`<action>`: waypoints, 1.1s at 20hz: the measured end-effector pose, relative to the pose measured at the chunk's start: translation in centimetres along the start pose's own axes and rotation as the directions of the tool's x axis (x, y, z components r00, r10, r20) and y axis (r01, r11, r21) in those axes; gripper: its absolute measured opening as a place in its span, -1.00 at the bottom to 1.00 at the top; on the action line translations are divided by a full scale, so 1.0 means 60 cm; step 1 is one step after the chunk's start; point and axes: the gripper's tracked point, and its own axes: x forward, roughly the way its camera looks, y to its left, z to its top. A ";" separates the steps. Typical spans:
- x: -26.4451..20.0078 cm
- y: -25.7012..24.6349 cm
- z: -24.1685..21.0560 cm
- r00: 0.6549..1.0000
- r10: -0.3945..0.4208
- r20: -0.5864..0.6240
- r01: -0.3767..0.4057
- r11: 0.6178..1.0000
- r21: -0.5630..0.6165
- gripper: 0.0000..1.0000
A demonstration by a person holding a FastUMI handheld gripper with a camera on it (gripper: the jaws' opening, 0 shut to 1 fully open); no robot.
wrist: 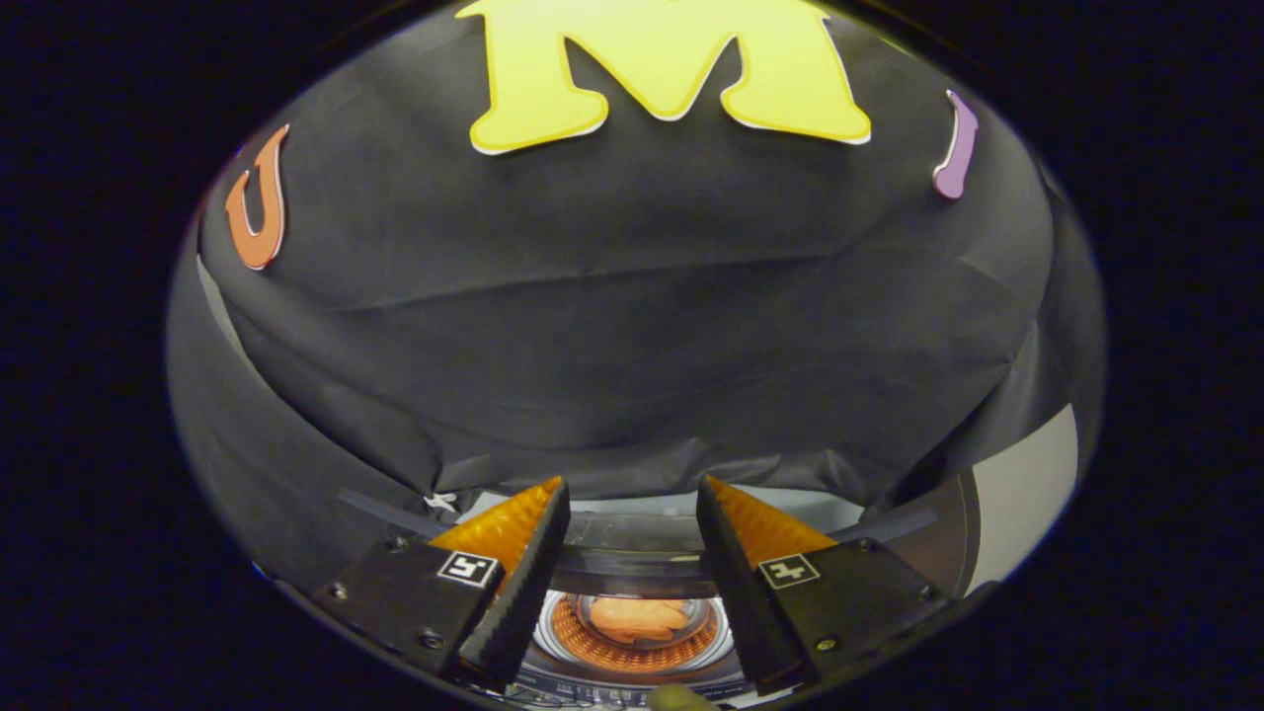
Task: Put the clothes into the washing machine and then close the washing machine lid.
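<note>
Above the washing machine [632, 652] sits the gripper [632, 494], its two fingers [513, 563] spread wide apart with open air between them, and they have hold of nothing at all. Look down through that gap and there is the machine's round drum opening [632, 642], a ring glowing orange along its inner wall, right below and between the fingers. Inside that drum lies the clothes [637, 617], an orange bundle, bunched up and resting near the middle of the opening, well clear of both fingers. So the garment is in the machine, down in the tub, and the fingers hang above it without touching it.

Just past the drum opening, at the far side of the machine, a dark curved band runs across between the fingers, which looks like the raised lid [632, 553] or the back rim of the top; which of the two, I cannot tell from here. Beyond the machine, the black cloth wall [632, 326] of the booth rises, creased and draped, its lower hem falling just behind the machine's back edge. To the right of the machine, beside the cloth, a pale flat panel [1027, 484] shows. At the near edge of the machine, just in front of the drum opening, a small yellowish rounded thing [679, 699] pokes up; too little of it shows to say what it is.
</note>
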 end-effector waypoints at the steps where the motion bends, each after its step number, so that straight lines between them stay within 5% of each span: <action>1: 0.000 -0.001 -0.003 1.000 0.000 -0.003 0.000 1.000 0.001 0.63; 22: -0.055 0.003 -0.062 1.000 0.012 0.011 -0.012 1.000 -0.007 0.64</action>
